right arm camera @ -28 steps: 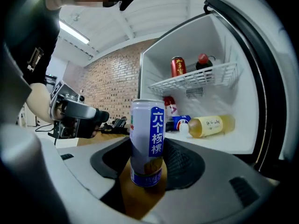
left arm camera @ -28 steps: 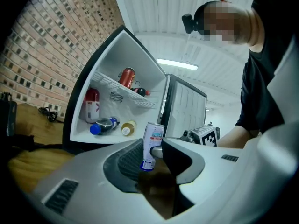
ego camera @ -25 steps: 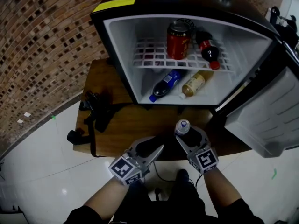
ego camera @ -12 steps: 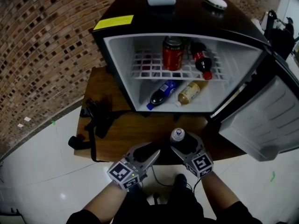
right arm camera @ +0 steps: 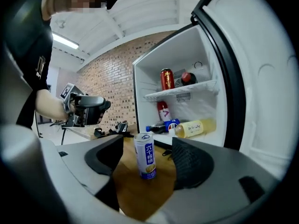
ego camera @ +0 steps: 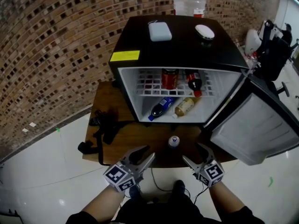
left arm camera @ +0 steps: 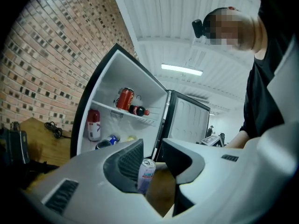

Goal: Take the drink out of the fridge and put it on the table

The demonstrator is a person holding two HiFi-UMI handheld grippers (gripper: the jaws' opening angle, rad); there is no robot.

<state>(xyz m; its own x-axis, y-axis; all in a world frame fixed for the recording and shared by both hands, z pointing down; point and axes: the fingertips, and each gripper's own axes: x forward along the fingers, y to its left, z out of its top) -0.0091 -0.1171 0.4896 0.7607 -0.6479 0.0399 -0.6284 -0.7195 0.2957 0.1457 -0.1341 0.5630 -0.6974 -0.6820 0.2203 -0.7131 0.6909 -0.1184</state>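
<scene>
The drink, a small white and blue can (ego camera: 174, 141), stands upright on the wooden table (ego camera: 135, 135) in front of the open fridge (ego camera: 177, 48). My right gripper (ego camera: 193, 152) is open and sits back from the can, near the table's front edge; nothing is between its jaws. In the right gripper view the can (right arm camera: 145, 155) stands free beyond the spread jaws. My left gripper (ego camera: 147, 152) hovers open at the table's front edge, left of the can, and holds nothing. The can (left arm camera: 146, 174) shows through its jaw gap.
The fridge door (ego camera: 250, 125) swings open to the right. Inside are a red can (ego camera: 169, 78), a cola bottle (ego camera: 192, 80), a blue bottle (ego camera: 161, 107) and a yellow tea bottle (ego camera: 183, 106). A black strap bundle (ego camera: 105, 125) lies on the table's left. A chair (ego camera: 273, 50) stands at the far right.
My right gripper has opened, let go of the can and pulled back toward me. The can stays standing on the table. The head view has drawn back from the fridge.
</scene>
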